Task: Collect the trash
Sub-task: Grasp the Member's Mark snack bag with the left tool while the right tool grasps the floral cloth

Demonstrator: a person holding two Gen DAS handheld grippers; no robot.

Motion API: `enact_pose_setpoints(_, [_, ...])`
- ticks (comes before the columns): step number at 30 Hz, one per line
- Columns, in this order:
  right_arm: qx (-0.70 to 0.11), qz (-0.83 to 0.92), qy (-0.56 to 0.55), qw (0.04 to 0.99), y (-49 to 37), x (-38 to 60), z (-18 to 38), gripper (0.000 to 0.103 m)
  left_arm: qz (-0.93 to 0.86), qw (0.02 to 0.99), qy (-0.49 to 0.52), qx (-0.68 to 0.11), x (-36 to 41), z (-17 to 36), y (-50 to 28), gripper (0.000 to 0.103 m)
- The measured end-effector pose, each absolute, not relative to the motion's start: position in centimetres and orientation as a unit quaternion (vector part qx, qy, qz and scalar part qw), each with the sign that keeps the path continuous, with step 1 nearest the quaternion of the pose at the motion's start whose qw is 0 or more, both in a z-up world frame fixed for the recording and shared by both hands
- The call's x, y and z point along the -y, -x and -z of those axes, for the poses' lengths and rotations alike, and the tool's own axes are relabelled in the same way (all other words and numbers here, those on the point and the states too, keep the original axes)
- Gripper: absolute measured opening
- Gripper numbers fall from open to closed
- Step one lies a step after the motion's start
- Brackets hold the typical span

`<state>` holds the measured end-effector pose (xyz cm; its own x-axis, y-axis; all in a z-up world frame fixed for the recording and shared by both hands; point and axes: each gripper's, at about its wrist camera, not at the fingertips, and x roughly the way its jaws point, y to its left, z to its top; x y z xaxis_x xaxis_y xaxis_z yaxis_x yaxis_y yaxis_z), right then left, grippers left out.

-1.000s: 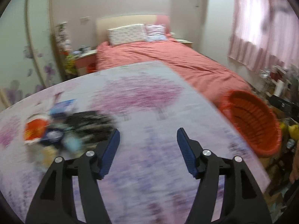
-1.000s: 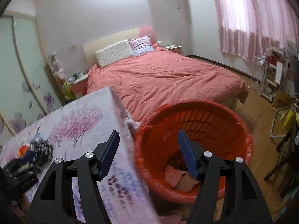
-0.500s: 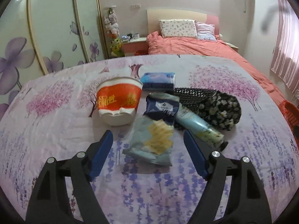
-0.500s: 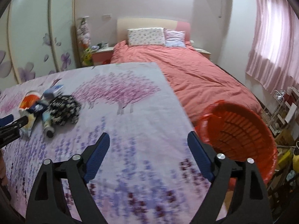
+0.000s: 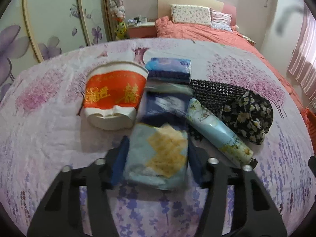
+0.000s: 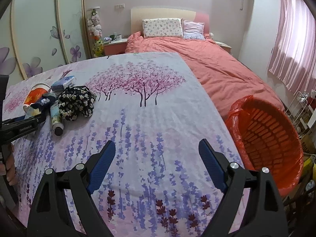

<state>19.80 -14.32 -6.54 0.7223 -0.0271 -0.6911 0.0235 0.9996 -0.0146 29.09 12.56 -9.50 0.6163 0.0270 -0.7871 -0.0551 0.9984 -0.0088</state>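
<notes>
A pile of items lies on the flowered tablecloth (image 5: 49,138). My left gripper (image 5: 158,160) has its fingers on both sides of a light blue and yellow snack packet (image 5: 158,156), closing on it. Behind it lie a dark blue packet (image 5: 164,106), a red and white paper cup (image 5: 114,98) on its side, a blue tissue pack (image 5: 169,69), a pale blue tube (image 5: 215,130) and a black floral cloth (image 5: 246,116). My right gripper (image 6: 157,162) is open and empty over the tablecloth (image 6: 138,118). The pile (image 6: 59,102) is at its far left.
An orange-red basket with a red liner (image 6: 266,138) stands off the table's right edge. A bed with a salmon cover (image 6: 207,65) lies behind the table. Wardrobe doors with purple flowers (image 5: 49,29) line the left wall. The left gripper's arm (image 6: 19,126) shows in the right wrist view.
My left gripper has moved forward over the pile and its fingers have narrowed around the snack packet. My right gripper has turned slightly left, away from the basket.
</notes>
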Motion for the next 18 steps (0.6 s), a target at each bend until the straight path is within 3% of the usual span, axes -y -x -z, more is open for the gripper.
enact_pose_setpoints(18, [-0.363, -0.067, -0.051, 0.928, -24.7, 8.0, 5.9, 0.085, -0.019, 0.899, 0.027, -0.436, -14.8, 9.3, -26.0, 0.052])
